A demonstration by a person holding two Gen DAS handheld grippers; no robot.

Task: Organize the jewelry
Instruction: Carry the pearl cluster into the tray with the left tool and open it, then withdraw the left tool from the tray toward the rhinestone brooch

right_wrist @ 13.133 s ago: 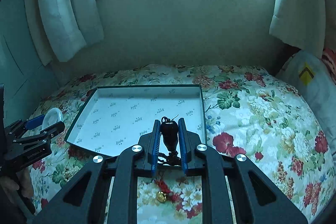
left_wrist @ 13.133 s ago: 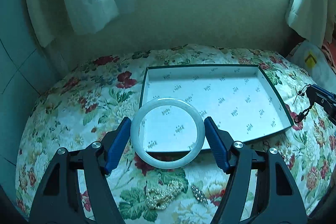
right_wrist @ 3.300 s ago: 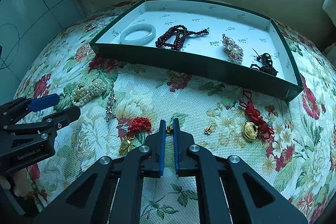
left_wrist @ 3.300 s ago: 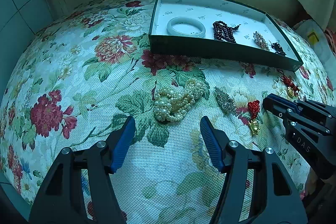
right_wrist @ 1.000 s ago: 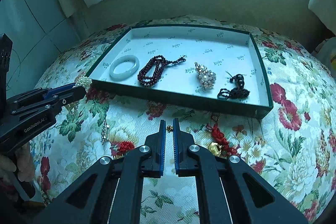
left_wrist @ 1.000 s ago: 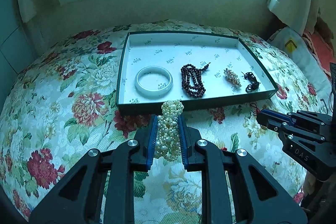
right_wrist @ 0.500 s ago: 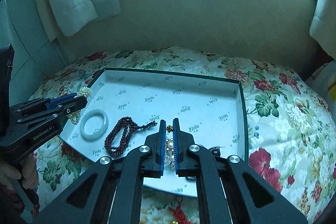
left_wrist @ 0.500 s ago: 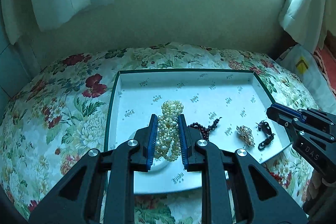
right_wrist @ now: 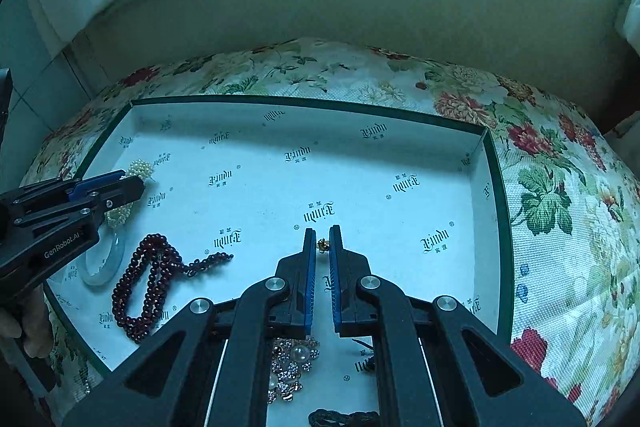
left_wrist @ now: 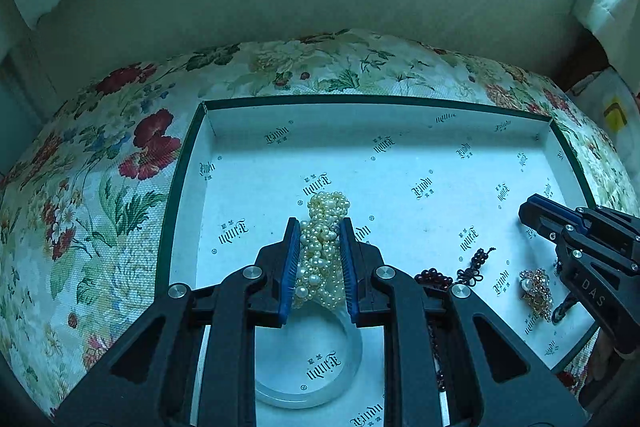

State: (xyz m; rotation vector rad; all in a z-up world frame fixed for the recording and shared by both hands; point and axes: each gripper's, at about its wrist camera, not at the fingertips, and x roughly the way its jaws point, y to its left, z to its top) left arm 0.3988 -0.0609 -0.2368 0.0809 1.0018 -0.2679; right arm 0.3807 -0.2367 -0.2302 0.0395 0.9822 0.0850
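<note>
Writing: box (left_wrist: 188,163) liner paper printed all over w/ a repeating gothic-style logo, too stylised to read for sure. L gripper (left_wrist: 319,227) body reads "GenRobot.AI" in R wrist view; R gripper (right_wrist: 322,233) side reads "DAS" in L wrist view.

Box: shallow, dark green rim, white liner, sits on floral bed cover (left_wrist: 100,187).

Contents:
- pale bangle (left_wrist: 308,393), flat on liner, near L end
- dark red beads (right_wrist: 148,279), looped, just beside bangle
- sparkly brooch (right_wrist: 290,363) w/ pearl, nearer R end
- dark cord piece (right_wrist: 344,418), near edge, partly hidden

L gripper: jaws nearly shut, clamped on bunched pearls (left_wrist: 322,247); bunch sticks out past the tips, over the box's L part, above bangle.

R gripper: jaws closed to a thin slit, pinching a tiny gold charm (right_wrist: 322,245) at the tips, over the box's mid-R liner.

Fingers (right_wrist: 16,331) of a hand at L edge of R wrist view.
</note>
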